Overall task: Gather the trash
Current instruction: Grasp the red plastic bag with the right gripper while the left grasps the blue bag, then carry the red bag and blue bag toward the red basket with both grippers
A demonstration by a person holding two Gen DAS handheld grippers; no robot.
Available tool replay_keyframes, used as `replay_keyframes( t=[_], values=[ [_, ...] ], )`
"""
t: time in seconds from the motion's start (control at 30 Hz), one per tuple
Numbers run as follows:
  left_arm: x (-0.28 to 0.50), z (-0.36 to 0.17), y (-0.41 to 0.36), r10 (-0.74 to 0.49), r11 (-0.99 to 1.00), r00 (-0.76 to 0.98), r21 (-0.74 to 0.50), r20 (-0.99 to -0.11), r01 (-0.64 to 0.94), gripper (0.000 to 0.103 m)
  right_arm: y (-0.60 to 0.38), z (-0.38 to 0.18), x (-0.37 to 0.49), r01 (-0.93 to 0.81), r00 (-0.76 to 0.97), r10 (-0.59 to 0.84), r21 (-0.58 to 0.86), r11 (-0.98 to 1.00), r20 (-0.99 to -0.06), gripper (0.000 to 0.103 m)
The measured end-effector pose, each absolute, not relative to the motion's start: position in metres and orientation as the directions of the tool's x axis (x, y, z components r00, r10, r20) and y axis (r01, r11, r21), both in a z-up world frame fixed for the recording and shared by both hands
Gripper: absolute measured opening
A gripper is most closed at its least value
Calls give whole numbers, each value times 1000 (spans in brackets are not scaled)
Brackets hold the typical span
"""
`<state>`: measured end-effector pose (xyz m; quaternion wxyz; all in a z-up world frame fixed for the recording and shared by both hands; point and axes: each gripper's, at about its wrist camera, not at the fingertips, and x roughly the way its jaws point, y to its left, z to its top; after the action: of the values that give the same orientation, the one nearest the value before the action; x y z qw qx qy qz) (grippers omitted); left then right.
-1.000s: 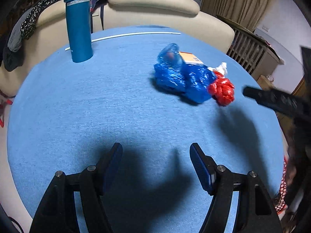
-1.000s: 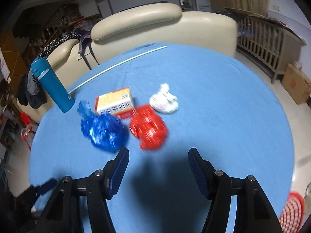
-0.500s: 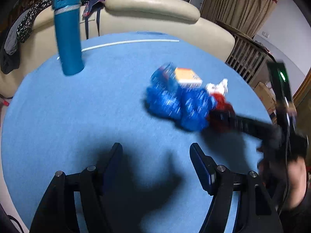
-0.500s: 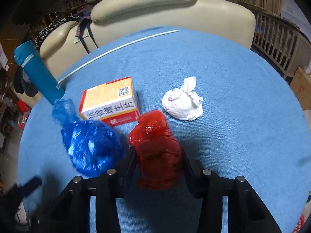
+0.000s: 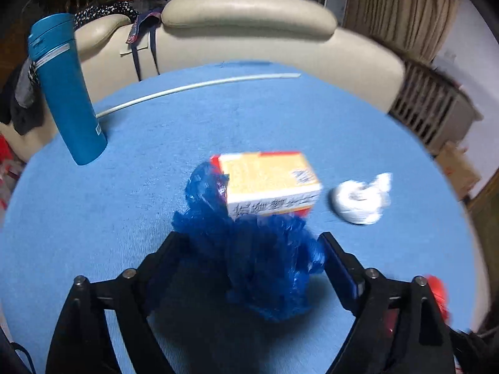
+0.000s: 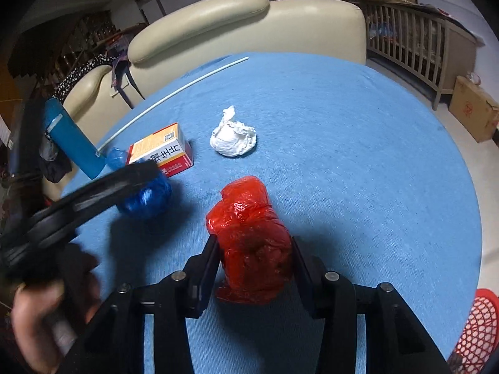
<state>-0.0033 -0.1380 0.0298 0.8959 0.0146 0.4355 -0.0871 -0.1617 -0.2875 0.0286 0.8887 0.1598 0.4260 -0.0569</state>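
Observation:
My right gripper (image 6: 254, 254) is shut on a crumpled red plastic bag (image 6: 249, 233) and holds it over the blue table (image 6: 358, 162). My left gripper (image 5: 252, 249) is open, its jaws on either side of a crumpled blue plastic bag (image 5: 259, 255) that lies on the table; the same bag shows in the right wrist view (image 6: 146, 196). Behind it lies a yellow and red carton (image 5: 268, 184), also seen in the right wrist view (image 6: 160, 151). A white crumpled tissue (image 5: 361, 199) lies to the right, and shows in the right wrist view (image 6: 234, 135).
A tall teal flask (image 5: 67, 93) stands at the table's far left. A thin white rod (image 5: 199, 85) lies along the far edge. A cream sofa (image 5: 249, 28) is behind the table. A red mesh basket (image 6: 477, 324) sits on the floor at lower right.
My left gripper moved forward so its open jaws now straddle the blue bag. My right gripper, shut on the red bag, has lifted it back away from the carton and the blue bag.

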Motion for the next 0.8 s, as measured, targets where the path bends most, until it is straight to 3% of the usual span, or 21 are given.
replay_keyframes(
  t=[0.03, 0.07, 0.2, 0.8],
  values=[
    [-1, 26, -138, -150, 982, 601, -49, -785, 181, 88, -288, 28, -164, 236, 630, 38, 238, 942, -775, 48],
    [0, 25, -135, -172, 980, 604, -72, -779, 187, 75, -286, 28, -165, 234, 630, 41, 240, 942, -775, 48],
    [-4, 27, -120, -206, 973, 585, -100, -785, 209, 62, -282, 26, -169, 231, 638, 53, 257, 939, -768, 48],
    [-91, 61, -71, -213, 972, 626, -99, -750, 212, 58, -239, 47, -208, 177, 699, 86, 288, 941, -710, 48]
  ],
)
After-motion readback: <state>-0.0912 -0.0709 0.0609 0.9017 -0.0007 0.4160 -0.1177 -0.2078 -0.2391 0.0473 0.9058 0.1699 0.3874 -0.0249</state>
